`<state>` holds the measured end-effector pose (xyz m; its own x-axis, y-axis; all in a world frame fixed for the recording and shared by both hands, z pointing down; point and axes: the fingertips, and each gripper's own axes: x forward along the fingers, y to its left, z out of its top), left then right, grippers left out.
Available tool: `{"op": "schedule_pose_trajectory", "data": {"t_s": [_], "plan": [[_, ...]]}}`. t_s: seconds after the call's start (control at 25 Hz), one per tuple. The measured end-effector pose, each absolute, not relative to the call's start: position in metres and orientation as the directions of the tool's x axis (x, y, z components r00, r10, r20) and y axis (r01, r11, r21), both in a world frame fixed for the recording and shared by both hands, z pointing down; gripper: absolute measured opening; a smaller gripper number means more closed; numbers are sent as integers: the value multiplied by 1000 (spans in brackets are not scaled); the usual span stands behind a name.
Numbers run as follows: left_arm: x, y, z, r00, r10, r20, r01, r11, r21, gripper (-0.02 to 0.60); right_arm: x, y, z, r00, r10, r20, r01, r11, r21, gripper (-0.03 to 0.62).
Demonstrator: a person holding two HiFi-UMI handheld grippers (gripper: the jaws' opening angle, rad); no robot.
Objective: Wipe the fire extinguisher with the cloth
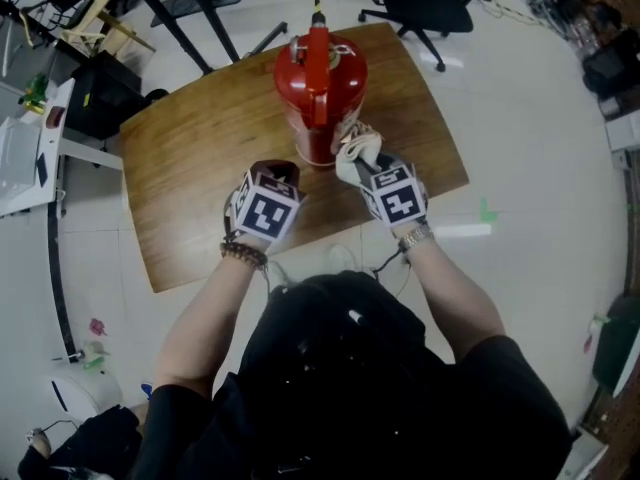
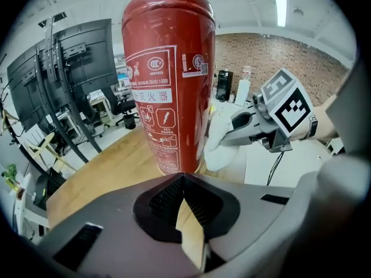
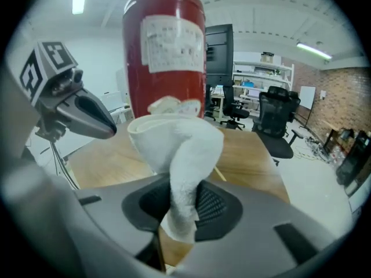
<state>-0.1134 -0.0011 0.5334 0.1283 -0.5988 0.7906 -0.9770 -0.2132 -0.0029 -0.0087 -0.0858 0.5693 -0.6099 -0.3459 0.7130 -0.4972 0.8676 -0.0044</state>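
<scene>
1. Fire extinguisher (image 1: 320,88), red, stands upright on the far middle of the wooden surface (image 1: 190,178), with its printed label turned toward the near left.
2. Left hand-held gripper (image 2: 183,177) points at the extinguisher's base from the near left. Its jaws are together with nothing between them.
3. Right hand-held gripper (image 3: 182,198) is clamped on a white cloth (image 3: 179,143), which bunches up above the jaws.
4. Cloth rests against the lower right side of the extinguisher, just above the surface.
5. Black office chair (image 1: 425,3) stands on the floor beyond the surface's far edge.
</scene>
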Motion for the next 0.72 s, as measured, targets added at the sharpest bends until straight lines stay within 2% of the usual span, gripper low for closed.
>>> {"op": "schedule_pose_trajectory", "data": {"t_s": [0.4, 0.72], "plan": [[-131, 14, 515, 258, -607, 752, -916, -401, -9, 0, -6, -46, 487, -585, -528, 615, -662, 749, 14, 110], [-137, 30, 496, 338, -609, 717, -865, -501, -17, 0, -31, -13, 395, -595, -640, 487, -710, 702, 56, 110]]}}
